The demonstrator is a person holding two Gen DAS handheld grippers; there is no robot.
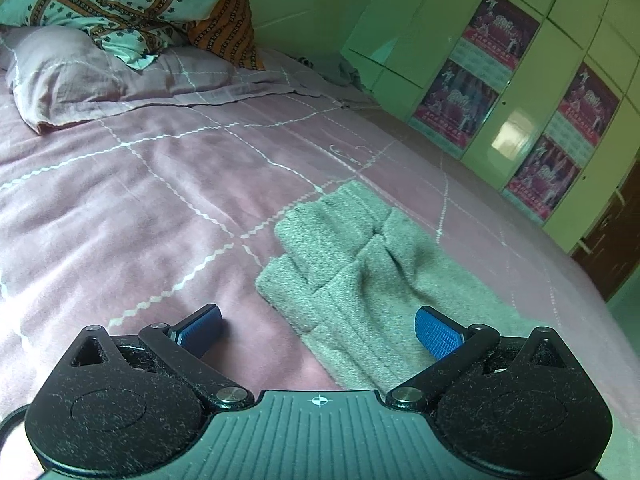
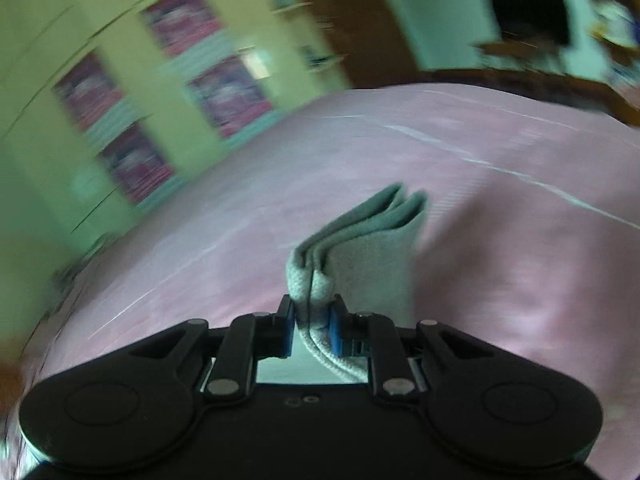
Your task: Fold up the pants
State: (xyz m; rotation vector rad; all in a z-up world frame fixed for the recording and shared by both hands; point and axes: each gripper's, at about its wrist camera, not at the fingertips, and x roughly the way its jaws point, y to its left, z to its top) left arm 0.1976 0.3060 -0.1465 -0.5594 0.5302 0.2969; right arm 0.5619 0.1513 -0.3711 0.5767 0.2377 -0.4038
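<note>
A: Where are the pants?

B: The grey knitted pants (image 1: 360, 280) lie on the pink bedsheet with thin white zigzag lines (image 1: 140, 200), toward the bed's right edge, the side facing the pale green wardrobe with red posters (image 1: 520, 92). In the left wrist view the layers already overlap, so I judge a first fold is done.

A: And the left gripper (image 1: 318, 330)?

B: Its blue pads stand wide apart with nothing between them. One pad is over the bare sheet, the other over the grey cloth. It hovers at the near end of the garment, probably ready to pin the cloth or take a corner.

A: The right one?

B: The right gripper (image 2: 312, 330) is clamped on a bunched edge of the same grey fabric (image 2: 372, 240). Several layers are pinched together between the pads, and the cloth rises ahead of the fingers as a folded flap above the sheet. Gripping all the layers at once keeps them aligned while the end is carried over.

A: Why is that view so smeared?

B: The view is heavily blurred, consistent with a quick carry. The mauve pillow (image 1: 60, 76) at the head of the bed lies well apart from the pants.
</note>
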